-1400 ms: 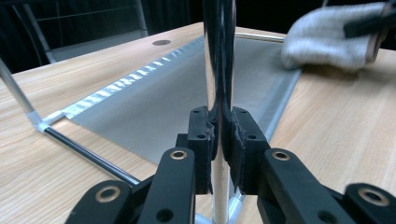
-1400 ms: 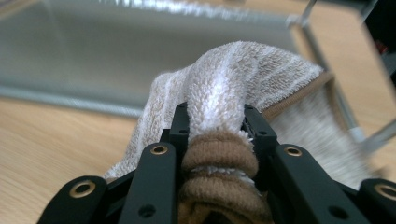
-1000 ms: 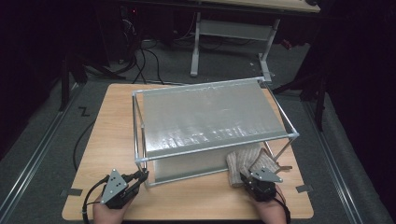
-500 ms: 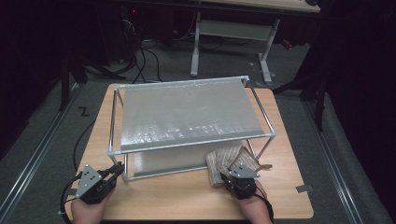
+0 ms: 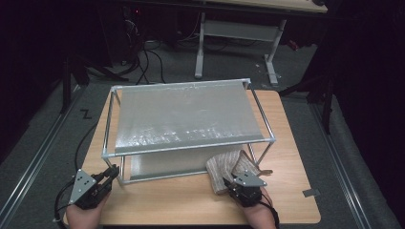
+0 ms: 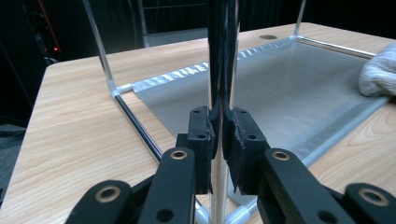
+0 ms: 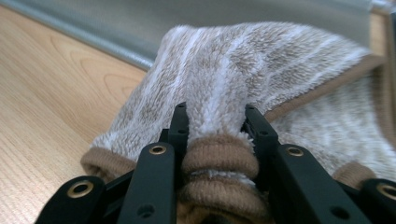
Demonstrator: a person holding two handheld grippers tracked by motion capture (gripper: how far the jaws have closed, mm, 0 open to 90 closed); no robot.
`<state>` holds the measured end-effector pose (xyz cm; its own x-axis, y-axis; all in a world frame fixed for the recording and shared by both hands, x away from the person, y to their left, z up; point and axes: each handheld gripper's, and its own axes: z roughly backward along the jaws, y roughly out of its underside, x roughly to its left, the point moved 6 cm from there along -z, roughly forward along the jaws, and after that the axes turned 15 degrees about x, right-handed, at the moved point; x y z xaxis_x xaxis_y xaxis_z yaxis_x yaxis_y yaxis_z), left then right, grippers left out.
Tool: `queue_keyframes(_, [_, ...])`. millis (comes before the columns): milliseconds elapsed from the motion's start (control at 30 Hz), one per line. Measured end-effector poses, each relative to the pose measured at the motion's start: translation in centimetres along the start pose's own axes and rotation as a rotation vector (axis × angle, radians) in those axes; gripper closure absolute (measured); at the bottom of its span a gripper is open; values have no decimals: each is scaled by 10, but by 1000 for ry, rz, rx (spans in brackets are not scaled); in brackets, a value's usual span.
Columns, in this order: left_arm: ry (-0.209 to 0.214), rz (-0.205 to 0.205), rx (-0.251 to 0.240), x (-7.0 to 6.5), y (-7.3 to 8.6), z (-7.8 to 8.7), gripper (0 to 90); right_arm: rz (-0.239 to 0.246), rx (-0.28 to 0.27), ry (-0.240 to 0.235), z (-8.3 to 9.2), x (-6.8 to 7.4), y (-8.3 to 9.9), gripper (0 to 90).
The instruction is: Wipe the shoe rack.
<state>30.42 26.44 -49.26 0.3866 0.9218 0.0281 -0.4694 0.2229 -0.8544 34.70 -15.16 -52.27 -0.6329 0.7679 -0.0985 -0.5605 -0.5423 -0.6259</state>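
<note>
High view shows two grippers at the near edge of the wooden surface [image 5: 286, 143]. One left gripper [image 5: 111, 174] sits at the near left, its fingers [image 6: 201, 135] pressed together on the near-left upright post of the single metal rack [image 5: 186, 114]. One right gripper [image 5: 239, 183] sits at the near right, its fingers [image 7: 180, 126] pinching the bunched hem of one beige striped towel [image 5: 229, 164], which lies on the surface against the rack's near right corner. The rack carries two grey mesh shelves, one above the other. No writing can be read.

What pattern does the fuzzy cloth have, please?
Beige and white stripes on the cloth, clearest in the right gripper view.
</note>
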Motion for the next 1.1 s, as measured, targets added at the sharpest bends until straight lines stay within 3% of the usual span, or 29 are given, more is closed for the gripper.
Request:
queue_keyframes(233, [-10, 17, -4, 2, 0, 0, 784, -20, -78, 13, 21, -6, -1, 693])
queue_keyframes(500, [-7, 37, -4, 4, 1, -1, 736, -75, -154, 40, 40, -22, -10, 694])
queue_keyframes(700, [0, 26, 0, 1, 0, -2, 793, -98, -204, 72, 54, -37, -20, 694])
queue_keyframes(1033, [-1, 21, 4, 1, 0, -2, 803, -154, -322, 198, 91, -66, -34, 695])
queue_keyframes(1100, [0, 20, 4, 1, 0, -2, 803, -166, -325, 228, 95, -71, -32, 695])
